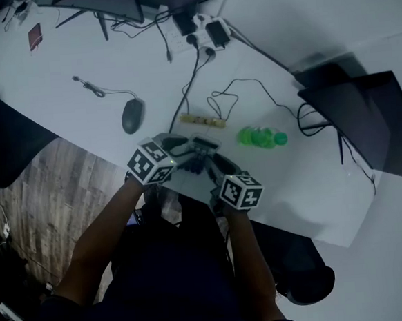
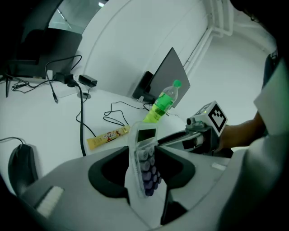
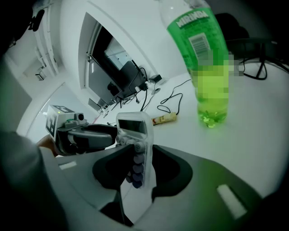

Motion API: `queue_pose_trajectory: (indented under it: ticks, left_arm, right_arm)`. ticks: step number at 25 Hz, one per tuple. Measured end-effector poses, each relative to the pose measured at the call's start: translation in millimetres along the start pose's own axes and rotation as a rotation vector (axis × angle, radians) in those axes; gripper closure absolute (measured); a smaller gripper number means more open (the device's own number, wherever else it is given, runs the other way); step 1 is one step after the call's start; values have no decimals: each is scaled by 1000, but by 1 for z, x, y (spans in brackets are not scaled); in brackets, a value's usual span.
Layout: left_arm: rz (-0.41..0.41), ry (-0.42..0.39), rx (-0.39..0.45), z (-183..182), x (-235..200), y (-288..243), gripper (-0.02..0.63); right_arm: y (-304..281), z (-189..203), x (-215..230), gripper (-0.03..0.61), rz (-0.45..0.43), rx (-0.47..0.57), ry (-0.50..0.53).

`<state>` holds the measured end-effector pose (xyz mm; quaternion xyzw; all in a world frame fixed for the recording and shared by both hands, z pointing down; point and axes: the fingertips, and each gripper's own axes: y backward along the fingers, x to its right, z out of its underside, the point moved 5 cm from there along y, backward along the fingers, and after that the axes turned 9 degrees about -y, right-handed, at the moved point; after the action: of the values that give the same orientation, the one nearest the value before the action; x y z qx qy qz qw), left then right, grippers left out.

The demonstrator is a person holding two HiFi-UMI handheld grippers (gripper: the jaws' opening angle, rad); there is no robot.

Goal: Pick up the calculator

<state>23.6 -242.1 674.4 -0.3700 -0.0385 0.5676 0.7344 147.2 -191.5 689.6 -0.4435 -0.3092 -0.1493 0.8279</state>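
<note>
A: What could go wrong from here?
B: Your left gripper (image 2: 141, 180) is clamped on one end of the calculator (image 2: 145, 135) and your right gripper (image 3: 137, 173) on the other. If one hand rises faster or twists, the smooth case may pivot and slip down onto the table (image 1: 79, 110).
A: And where does it sit?
B: On edge between both pairs of jaws, near the green bottle (image 1: 260, 138), to its left in the head view
</note>
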Motion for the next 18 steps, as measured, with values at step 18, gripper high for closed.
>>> queue_pose_trajectory:
  ticks: [18]
  left_arm:
    - [-69, -160, 103, -38, 14, 54, 439]
  right_arm:
    - [29, -28, -61, 445, 20, 109, 263]
